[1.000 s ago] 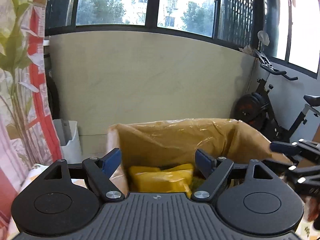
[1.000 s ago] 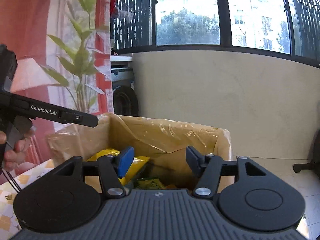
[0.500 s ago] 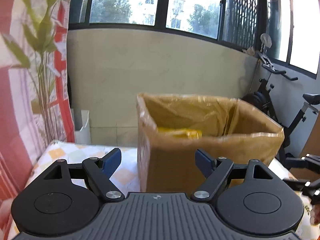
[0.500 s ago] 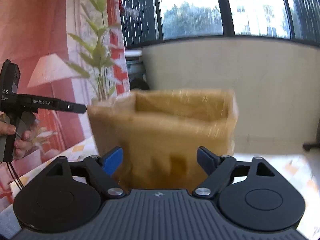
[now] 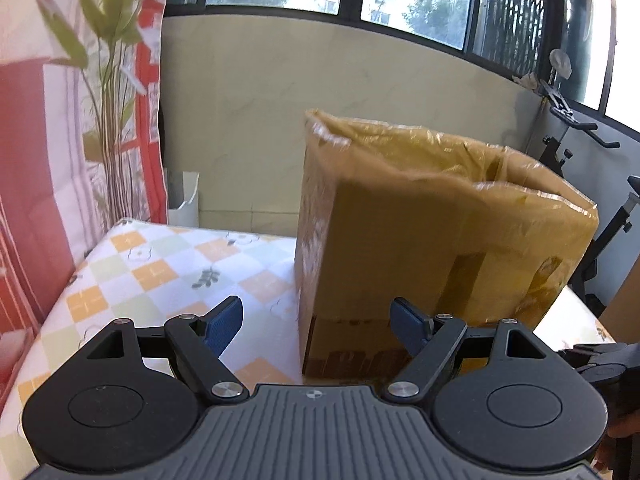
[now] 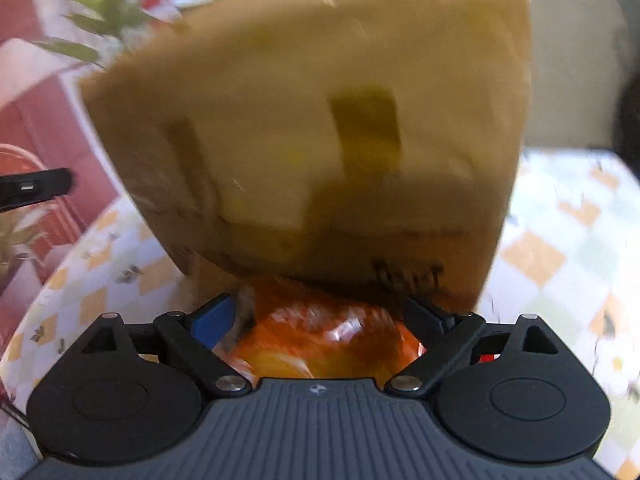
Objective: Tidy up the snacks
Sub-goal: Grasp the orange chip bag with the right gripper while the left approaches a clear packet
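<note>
A tall cardboard box lined with yellowish plastic stands on the checked tablecloth. My left gripper is open and holds nothing. It faces the box's near left corner from low in front. In the right wrist view the box is close and blurred. An orange snack bag lies at the box's foot, between the fingers of my right gripper. Its jaws are opening, and the pads do not press on the bag. The box's contents are hidden.
A red and white curtain with a leaf print hangs at the left. An exercise bike stands behind the box on the right. Bare tablecloth lies left of the box. The other gripper's tip shows at the left edge of the right wrist view.
Both grippers have dropped from above the box's open top to in front of its side. The right gripper's fingers have spread, and the orange bag has come into view between them.
</note>
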`<state>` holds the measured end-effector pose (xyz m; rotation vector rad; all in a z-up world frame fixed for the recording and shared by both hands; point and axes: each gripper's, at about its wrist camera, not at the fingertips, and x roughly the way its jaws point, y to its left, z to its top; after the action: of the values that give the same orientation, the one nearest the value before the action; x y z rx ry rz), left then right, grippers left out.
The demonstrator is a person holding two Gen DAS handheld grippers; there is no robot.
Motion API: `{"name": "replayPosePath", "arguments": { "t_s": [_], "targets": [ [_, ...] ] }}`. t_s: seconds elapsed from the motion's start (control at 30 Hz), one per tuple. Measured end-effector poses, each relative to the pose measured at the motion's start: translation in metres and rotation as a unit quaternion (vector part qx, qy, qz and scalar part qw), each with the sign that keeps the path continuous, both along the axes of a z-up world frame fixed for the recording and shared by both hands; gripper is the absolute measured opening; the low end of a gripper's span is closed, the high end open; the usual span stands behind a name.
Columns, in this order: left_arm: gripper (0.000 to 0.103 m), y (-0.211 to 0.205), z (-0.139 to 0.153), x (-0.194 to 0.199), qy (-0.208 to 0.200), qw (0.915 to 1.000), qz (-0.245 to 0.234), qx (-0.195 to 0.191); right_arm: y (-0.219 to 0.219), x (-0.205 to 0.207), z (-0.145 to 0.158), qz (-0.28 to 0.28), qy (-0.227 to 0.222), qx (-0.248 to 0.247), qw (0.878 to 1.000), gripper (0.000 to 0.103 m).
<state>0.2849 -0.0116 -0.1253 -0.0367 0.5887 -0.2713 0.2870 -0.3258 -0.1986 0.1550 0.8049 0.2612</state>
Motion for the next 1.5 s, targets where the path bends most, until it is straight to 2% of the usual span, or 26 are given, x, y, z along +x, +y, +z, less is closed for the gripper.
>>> {"name": "replayPosePath", "arguments": {
  "t_s": [0.03,0.17,0.23,0.33,0.47,0.7,0.8,1.1,1.27,1.4,1.5],
  "targets": [
    [0.083,0.001,-0.002,0.000,0.003,1.0000,0.000,0.001,-0.001,-0.002,-0.003,0.000,0.003,0.001,1.000,0.097],
    [0.082,0.003,-0.014,0.001,0.023,0.9997,-0.001,0.005,-0.011,-0.018,-0.009,0.004,-0.006,0.015,1.000,0.097],
    [0.082,0.002,-0.020,0.001,0.032,0.9995,-0.002,0.005,-0.015,-0.023,-0.010,0.010,-0.012,0.025,1.000,0.088],
    [0.082,0.000,-0.027,0.001,0.042,0.9991,-0.008,0.004,-0.015,-0.033,-0.010,0.023,-0.024,0.024,0.999,0.083],
    [0.081,-0.005,-0.040,0.000,0.059,0.9980,-0.021,0.008,-0.015,-0.050,-0.005,0.046,-0.059,0.003,0.997,0.074],
    [0.077,-0.017,-0.070,0.007,0.096,0.9948,-0.030,0.010,-0.030,-0.078,-0.005,0.024,-0.155,-0.030,0.987,0.073],
    [0.073,-0.030,-0.084,0.014,0.105,0.9939,-0.030,0.021,-0.032,-0.083,-0.013,0.005,-0.176,-0.046,0.983,0.073],
    [0.075,-0.061,-0.103,0.042,0.109,0.9934,-0.011,0.033,-0.041,-0.087,-0.038,-0.015,-0.175,-0.021,0.984,0.073],
    [0.075,-0.076,-0.114,0.050,0.115,0.9914,-0.027,0.056,-0.046,-0.090,-0.042,-0.017,-0.184,-0.006,0.983,0.074],
    [0.083,-0.086,-0.120,0.050,0.100,0.9901,-0.038,0.090,-0.047,-0.091,-0.043,-0.016,-0.187,-0.001,0.982,0.074],
    [0.086,-0.084,-0.123,0.046,0.094,0.9911,-0.032,0.089,-0.046,-0.093,-0.043,-0.012,-0.188,-0.005,0.982,0.074]
  ]
}}
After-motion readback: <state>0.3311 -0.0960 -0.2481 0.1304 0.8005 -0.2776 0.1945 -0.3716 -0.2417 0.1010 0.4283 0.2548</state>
